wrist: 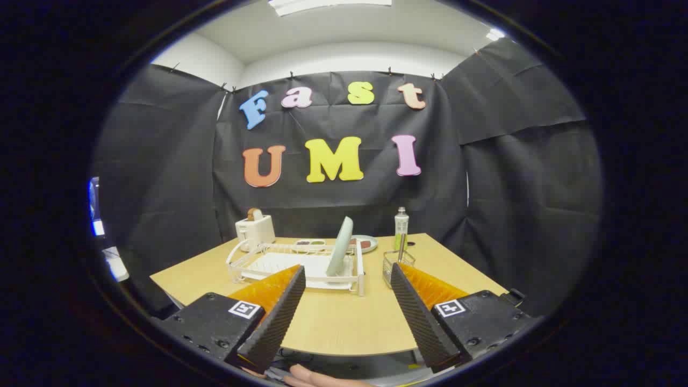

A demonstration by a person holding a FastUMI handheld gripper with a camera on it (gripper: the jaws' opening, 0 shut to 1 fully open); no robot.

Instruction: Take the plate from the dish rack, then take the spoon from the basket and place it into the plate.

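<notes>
A pale green plate (pixel 339 246) stands on edge in the right end of a white wire dish rack (pixel 269 264) on the wooden table (pixel 344 322). Just right of the rack sits a small wire basket (pixel 398 264) with a metal spoon (pixel 402 247) standing upright in it. My gripper (pixel 348 279) is open, held back over the table's near edge, nothing between its fingers. The left fingertip (pixel 293 285) lines up with the rack's front, the right fingertip (pixel 400 285) with the basket; both lie well beyond the fingers.
A white toaster (pixel 255 230) stands behind the rack's left end. Small dishes of food (pixel 365 243) and a green-labelled bottle (pixel 401 227) sit at the table's back. Bare tabletop stretches between the fingers and the rack. A hand (pixel 317 376) shows below the gripper.
</notes>
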